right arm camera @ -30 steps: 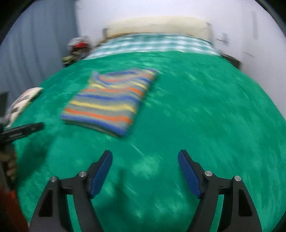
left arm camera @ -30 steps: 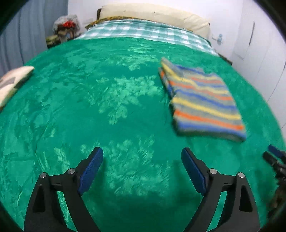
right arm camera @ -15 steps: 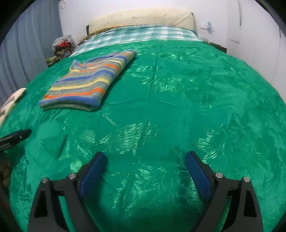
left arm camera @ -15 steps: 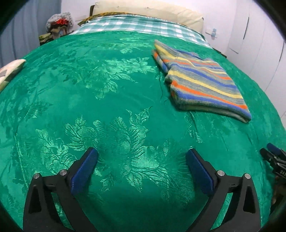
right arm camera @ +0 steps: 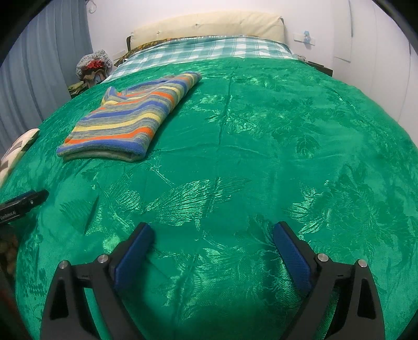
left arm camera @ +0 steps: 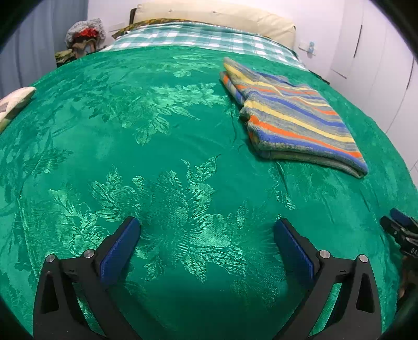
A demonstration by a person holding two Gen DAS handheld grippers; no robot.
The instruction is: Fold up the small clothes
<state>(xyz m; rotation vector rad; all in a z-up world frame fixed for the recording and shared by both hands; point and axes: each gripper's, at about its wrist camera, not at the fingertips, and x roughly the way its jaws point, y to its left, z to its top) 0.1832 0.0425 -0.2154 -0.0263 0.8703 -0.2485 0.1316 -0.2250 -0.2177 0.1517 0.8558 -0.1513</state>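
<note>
A folded striped knit garment (left arm camera: 295, 115), blue, yellow, orange and grey, lies flat on the green bedspread (left arm camera: 162, 146). In the right wrist view it (right arm camera: 130, 117) lies at the left, well beyond the fingers. My left gripper (left arm camera: 206, 230) is open and empty, low over the bedspread, with the garment ahead to the right. My right gripper (right arm camera: 213, 235) is open and empty, low over bare bedspread (right arm camera: 287, 146). Each gripper's tip shows at the edge of the other's view: the right one (left arm camera: 399, 227) and the left one (right arm camera: 23, 201).
A checked sheet (right arm camera: 209, 49) and cream pillow (right arm camera: 209, 23) lie at the head of the bed. A patterned cushion (left arm camera: 13, 104) sits at the left edge. Clutter (right arm camera: 92, 65) stands beside the bed by the curtain. White wardrobe doors (left arm camera: 378, 52) are at the right.
Both grippers have dropped lower and nearer the bedspread, then steadied. The garment stays folded where it lies. Both grippers stay open.
</note>
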